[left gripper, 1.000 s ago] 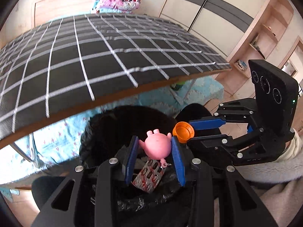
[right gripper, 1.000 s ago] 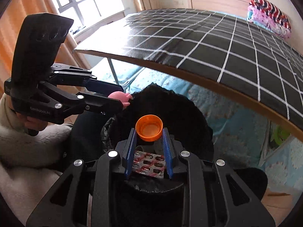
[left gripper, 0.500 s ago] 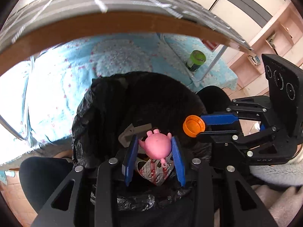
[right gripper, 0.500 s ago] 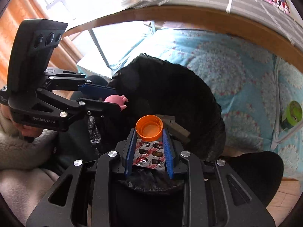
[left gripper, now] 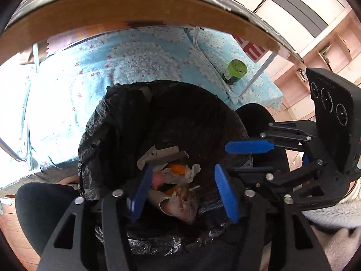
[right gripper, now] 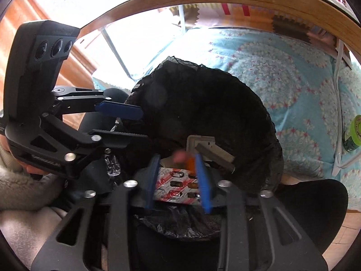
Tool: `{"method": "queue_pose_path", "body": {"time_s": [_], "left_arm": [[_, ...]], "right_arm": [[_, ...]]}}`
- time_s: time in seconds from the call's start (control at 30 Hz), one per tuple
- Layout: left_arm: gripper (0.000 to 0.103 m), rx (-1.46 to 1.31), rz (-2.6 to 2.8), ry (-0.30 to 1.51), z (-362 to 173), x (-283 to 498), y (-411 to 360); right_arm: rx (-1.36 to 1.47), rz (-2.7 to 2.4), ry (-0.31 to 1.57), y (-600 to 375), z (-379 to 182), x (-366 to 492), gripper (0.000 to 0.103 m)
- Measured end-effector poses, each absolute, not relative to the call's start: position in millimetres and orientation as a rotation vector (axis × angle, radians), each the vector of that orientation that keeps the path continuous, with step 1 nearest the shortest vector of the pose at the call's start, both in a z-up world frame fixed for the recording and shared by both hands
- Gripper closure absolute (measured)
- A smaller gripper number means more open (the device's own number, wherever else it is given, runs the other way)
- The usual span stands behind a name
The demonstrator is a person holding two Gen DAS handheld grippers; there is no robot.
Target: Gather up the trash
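Left gripper: blue fingers opening, nothing pressed between them; the pink toy lies blurred below, among crumpled paper in the bin. Right gripper: fingers likewise opening and empty; the orange cap appears blurred just beyond them, above a blister pack. Both grippers hang over the black-lined trash bin. Beyond the bin, a blue patterned floor mat, a green-lidded jar and the wooden table edge overhead.

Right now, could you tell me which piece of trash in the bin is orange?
The bottle cap, the only orange piece, beside the pink toy among pale paper scraps.
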State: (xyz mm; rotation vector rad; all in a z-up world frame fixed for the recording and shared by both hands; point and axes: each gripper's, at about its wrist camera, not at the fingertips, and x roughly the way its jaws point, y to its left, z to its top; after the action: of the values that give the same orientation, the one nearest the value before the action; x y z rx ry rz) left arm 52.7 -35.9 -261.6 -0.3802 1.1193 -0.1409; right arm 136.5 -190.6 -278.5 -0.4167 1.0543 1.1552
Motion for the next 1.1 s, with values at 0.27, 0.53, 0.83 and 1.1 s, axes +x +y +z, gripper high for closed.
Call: {"method": "queue_pose_path", "body": {"time_s": [0.27, 0.53, 0.83, 1.1], "left_arm": [[0.045, -0.350, -0.146, 1.072, -238, 42, -36], [0.026, -0.311, -0.155, 1.005, -206, 24, -42], [0.015, -0.265, -0.153, 0.951, -175, 9, -48], [0.009, -0.248, -0.161, 0.918, -160, -3, -54]], "right_arm": [[-0.415, 1.156, 1.035, -202, -257, 132, 0.060], [-0.449, 1.193, 1.009, -214, -225, 115, 0.035], [-0.472, 1.203, 0.989, -223, -199, 104, 0.024], [-0.482, 1.196, 0.964, -231, -186, 96, 0.020]]}}
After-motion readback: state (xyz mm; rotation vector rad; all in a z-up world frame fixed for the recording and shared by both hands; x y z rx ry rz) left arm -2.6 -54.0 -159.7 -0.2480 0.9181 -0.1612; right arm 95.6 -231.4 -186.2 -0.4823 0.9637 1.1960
